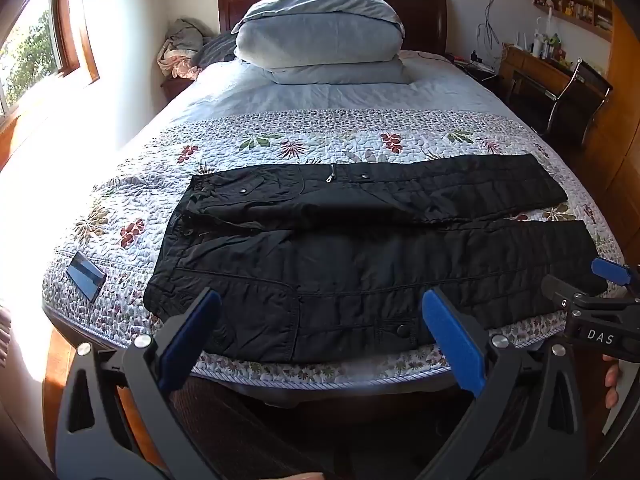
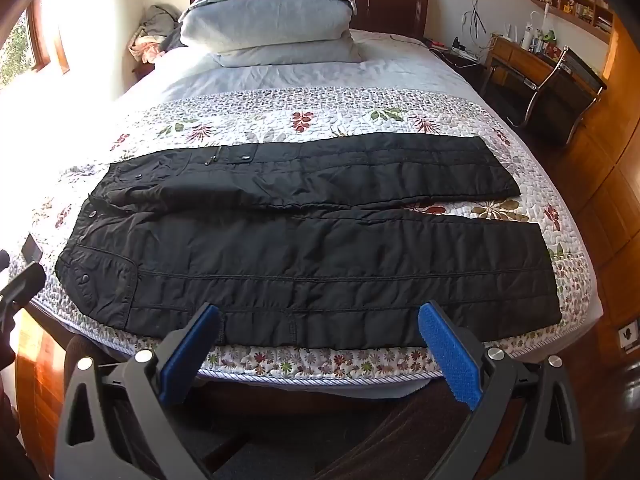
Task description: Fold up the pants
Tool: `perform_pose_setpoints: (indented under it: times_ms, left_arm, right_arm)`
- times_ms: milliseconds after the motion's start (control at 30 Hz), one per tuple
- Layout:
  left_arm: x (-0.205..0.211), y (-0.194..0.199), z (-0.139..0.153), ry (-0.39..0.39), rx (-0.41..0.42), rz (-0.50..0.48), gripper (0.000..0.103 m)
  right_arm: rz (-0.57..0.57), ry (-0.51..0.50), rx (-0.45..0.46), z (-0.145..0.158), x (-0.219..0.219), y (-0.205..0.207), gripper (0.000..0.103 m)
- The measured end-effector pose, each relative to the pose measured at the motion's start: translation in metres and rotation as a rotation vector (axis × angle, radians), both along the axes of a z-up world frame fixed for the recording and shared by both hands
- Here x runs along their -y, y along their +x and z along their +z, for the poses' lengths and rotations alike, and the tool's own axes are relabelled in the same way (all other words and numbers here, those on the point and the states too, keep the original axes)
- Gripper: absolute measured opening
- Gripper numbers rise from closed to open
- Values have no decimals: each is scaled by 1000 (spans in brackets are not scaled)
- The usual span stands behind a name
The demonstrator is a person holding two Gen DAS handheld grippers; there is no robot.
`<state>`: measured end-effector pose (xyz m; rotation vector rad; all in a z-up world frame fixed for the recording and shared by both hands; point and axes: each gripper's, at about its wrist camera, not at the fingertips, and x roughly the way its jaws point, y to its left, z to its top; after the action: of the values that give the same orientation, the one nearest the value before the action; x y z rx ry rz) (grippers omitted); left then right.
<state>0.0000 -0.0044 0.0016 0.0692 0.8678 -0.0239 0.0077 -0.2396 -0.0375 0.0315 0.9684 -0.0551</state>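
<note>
My left fingers (image 1: pixel 320 332) are spread wide w/ nothing in them. They hang over the near edge of the bed (image 1: pixel 280 372), above the hip part of the pants (image 1: pixel 360 264), and I can't see them touching. My right fingers (image 2: pixel 318 344) are spread wide too, empty, just above the near leg's edge, about the mid part. In the left view I can also see my right tool's blue tip near the cuff end.

The pants are black and puffy. They lie flat across the foot of the bed on the flower quilt (image 2: pixel 320 116). Waist is to the left, cuffs to the right. Both legs lie side by side, a bit apart at the cuff end, so some quilt shows between them. The far leg's top flops over a little near the waist, w/ a zip and snaps showing.

So how far am I? I think I'm right at the start. The pants look laid out and mostly smooth, but no fold is made yet. Left to do, I guess: lay one leg onto the other, then fold the long shape down, maybe 2 times, and pat it neat.

Other stuff: a dark phone-like thing (image 1: pixel 86 274) sits on the quilt's left corner, apart from the pants. Pillows (image 2: pixel 268 20) are stacked far up by the headboard.
</note>
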Motion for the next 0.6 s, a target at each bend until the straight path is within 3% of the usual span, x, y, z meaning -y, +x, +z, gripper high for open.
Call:
perform_pose_setpoints:
  times_ms: [600]
  left_arm:
    - [-3, -1, -1, 5, 2, -5, 101]
  right_arm:
    - [-1, 1, 0, 0, -1, -1, 100]
